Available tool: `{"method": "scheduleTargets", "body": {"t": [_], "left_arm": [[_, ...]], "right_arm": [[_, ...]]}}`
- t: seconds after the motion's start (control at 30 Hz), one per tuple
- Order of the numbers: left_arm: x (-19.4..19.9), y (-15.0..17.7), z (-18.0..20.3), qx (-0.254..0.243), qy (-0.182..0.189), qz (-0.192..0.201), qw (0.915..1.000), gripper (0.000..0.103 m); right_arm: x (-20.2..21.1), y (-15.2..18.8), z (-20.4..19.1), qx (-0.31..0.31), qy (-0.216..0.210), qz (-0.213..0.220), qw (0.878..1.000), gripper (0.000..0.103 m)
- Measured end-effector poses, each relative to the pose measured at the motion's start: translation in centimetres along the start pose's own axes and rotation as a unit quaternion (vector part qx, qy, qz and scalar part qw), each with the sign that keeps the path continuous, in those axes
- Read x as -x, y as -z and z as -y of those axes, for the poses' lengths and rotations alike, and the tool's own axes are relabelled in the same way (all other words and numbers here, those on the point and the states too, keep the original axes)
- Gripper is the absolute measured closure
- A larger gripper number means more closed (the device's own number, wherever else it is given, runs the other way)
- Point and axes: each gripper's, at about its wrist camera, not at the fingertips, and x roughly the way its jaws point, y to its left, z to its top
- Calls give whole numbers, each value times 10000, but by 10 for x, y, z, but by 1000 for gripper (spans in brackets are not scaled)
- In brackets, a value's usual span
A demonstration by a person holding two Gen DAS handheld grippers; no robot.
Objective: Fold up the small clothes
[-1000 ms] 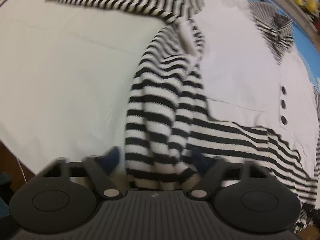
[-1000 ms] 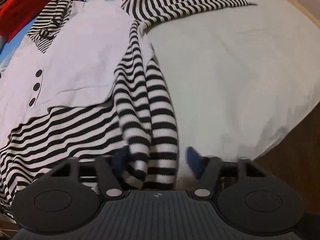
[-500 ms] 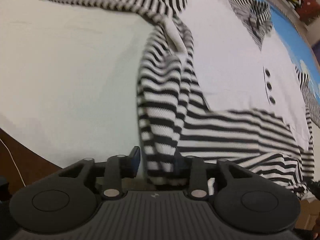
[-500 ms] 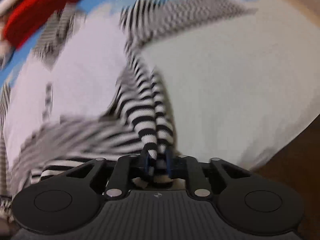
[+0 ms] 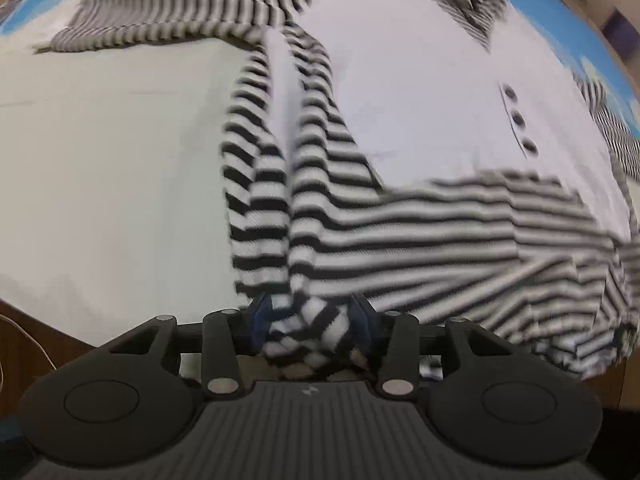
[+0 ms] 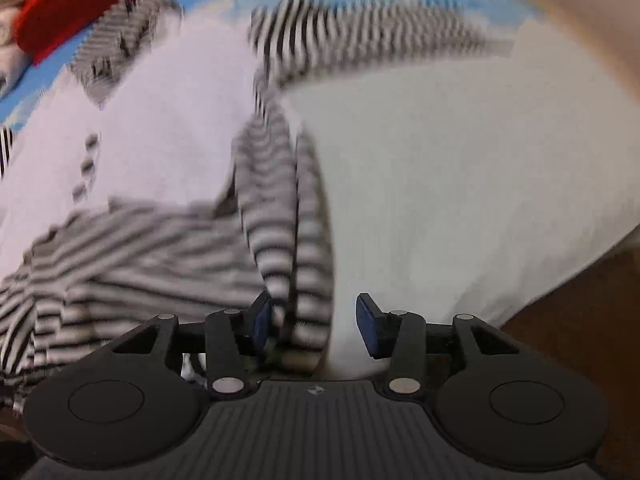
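**Right fingers let go, left takes the bunched hem**

Since a moment ago our right gripper (image 6: 314, 322) has opened wide beside the striped hem, while our left gripper (image 5: 310, 322) now pinches it. The shirt (image 5: 420, 100) is soft, light knit, likely to sag; we'd grip its hem corners. It lies across the white sheet (image 5: 100, 160) near the table's front edge.

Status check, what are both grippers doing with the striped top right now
Left gripper shut on striped top hem. Right gripper open, fabric between its fingers. Nothing in the way.
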Motion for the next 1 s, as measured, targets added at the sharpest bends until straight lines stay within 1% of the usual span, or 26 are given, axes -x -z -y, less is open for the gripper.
{"method": "scheduleTargets", "body": {"t": [0.07,0.1,0.17,0.2,0.27,0.33,0.4,0.47,0.5,0.53,0.6,0.67,0.7,0.77,0.8,0.83,0.87,0.9,0.93,1.0], "left_arm": [[20,-8,3,-60,-10,519,9986,55],[32,-12,3,-52,-26,843,9964,54],[45,-16,3,64,-8,1246,9922,53],[51,-19,3,198,-10,1417,9897,47],[58,-24,3,425,-65,1659,9852,39],[70,-37,4,527,-119,1865,9810,39],[82,-57,4,538,-107,2032,9776,39],[97,-83,8,419,-193,2297,9722,39],[103,-101,9,353,-225,2400,9699,39],[106,-115,10,325,-236,2460,9684,39],[105,-142,9,310,-303,2588,9650,38],[96,-165,1,345,-487,2657,9622,34],[87,-174,-7,394,-570,2664,9614,34],[71,-184,-25,481,-694,2677,9598,34],[59,-186,-39,536,-771,2690,9586,35],[45,-186,-52,587,-824,2623,9597,38],[31,-185,-65,649,-860,2378,9653,45],[14,-189,-84,868,-879,1898,9740,67],[6,-193,-101,1234,-786,1679,9749,75],[1,-199,-129,1786,-562,1677,9679,75]], "right_arm": [[25,-10,-4,98,87,630,9979,54],[36,-16,-7,126,65,920,9957,53],[55,-30,-16,121,-98,1363,9905,51],[59,-41,-23,128,-222,1533,9878,50],[70,-62,-43,205,-449,1786,9827,50],[78,-81,-66,232,-691,2006,9769,50],[85,-104,-87,233,-1016,2183,9703,49],[86,-128,-112,319,-1323,2338,9627,43],[89,-135,-122,371,-1400,2427,9592,41],[88,-145,-134,437,-1407,2531,9562,37],[81,-159,-147,501,-1326,2706,9522,35],[70,-164,-154,497,-1350,2802,9491,35],[63,-164,-153,499,-1356,2739,9508,35],[42,-167,-160,573,-1384,2285,9619,36],[36,-169,-161,624,-1509,2167,9625,36],[33,-170,-163,664,-1560,2105,9628,36],[29,-174,-165,704,-1585,2063,9630,36],[25,-177,-168,749,-1626,2049,9623,36],[21,-180,-169,800,-1656,2051,9613,36],[13,-182,-171,852,-1542,2066,9624,36]]}}
